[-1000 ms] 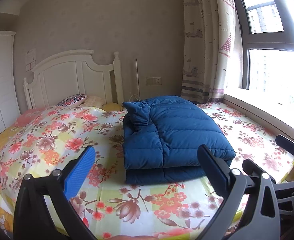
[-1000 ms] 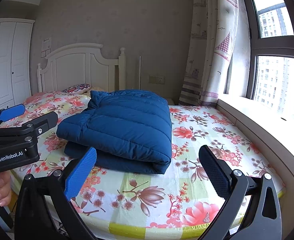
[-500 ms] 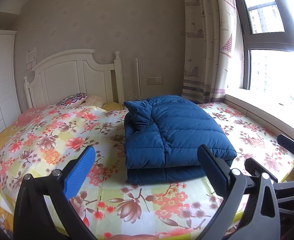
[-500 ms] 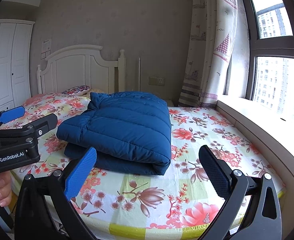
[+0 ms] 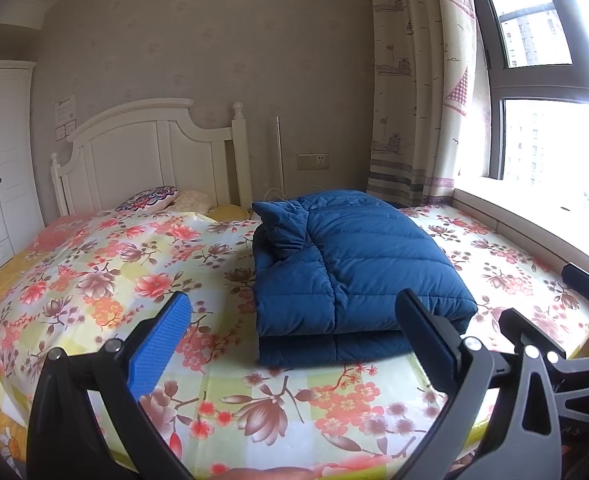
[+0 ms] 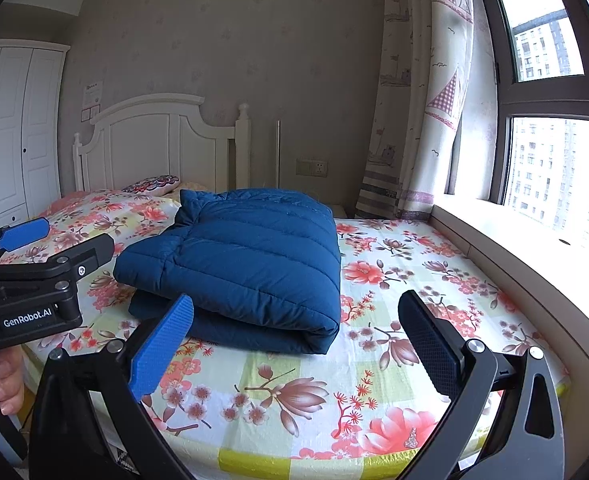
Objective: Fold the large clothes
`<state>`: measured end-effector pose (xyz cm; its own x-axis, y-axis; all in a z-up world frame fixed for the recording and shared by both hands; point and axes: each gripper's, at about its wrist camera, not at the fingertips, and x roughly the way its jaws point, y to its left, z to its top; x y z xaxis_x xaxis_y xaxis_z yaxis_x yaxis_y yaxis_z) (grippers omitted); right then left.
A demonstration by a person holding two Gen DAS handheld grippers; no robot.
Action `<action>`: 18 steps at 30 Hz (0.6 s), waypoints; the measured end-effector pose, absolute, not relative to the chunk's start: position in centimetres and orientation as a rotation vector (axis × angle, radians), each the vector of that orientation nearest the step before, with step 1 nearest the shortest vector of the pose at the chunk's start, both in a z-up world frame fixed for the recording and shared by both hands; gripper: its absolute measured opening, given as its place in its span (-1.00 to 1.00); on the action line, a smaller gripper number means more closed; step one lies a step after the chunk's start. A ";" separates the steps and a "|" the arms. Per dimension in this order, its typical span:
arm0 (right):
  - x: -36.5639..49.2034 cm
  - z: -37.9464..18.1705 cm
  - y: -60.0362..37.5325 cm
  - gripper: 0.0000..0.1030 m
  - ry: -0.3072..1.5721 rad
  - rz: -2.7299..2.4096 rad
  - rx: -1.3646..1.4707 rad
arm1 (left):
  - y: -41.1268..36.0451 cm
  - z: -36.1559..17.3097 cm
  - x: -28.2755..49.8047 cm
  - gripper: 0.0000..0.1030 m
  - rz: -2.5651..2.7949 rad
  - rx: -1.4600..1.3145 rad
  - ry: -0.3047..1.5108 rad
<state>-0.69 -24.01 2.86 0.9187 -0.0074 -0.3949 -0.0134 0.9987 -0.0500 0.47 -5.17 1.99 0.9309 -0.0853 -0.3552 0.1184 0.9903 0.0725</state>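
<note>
A blue padded jacket (image 5: 354,272) lies folded in a thick stack on the flowered bed sheet (image 5: 134,272). It also shows in the right wrist view (image 6: 246,264). My left gripper (image 5: 294,320) is open and empty, held back from the jacket's near edge. My right gripper (image 6: 294,320) is open and empty, held back from the jacket. The left gripper's body (image 6: 34,284) shows at the left of the right wrist view. The right gripper's body (image 5: 554,344) shows at the right of the left wrist view.
A white headboard (image 5: 150,160) and small pillows (image 5: 150,199) are at the far end of the bed. A curtain (image 5: 418,80) and a window sill (image 5: 534,224) run along the right. A white wardrobe (image 6: 10,136) stands at the left.
Both grippers have drawn slightly back and the view has shifted a little. The jacket has not moved.
</note>
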 end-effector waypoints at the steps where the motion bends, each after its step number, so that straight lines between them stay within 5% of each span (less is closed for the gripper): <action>1: -0.7 2.9 -24.0 0.91 0.407 0.003 -0.052 | -5.2 2.0 0.4 0.96 -0.103 0.093 0.360; 18: -0.5 2.6 -23.8 0.91 0.422 0.008 -0.061 | -5.3 1.9 0.3 0.96 -0.101 0.092 0.362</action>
<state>-0.51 -23.77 2.61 0.9122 -0.0050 -0.4097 -0.0205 0.9981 -0.0577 0.33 -5.25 1.88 0.9301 -0.0819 -0.3580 0.1148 0.9908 0.0716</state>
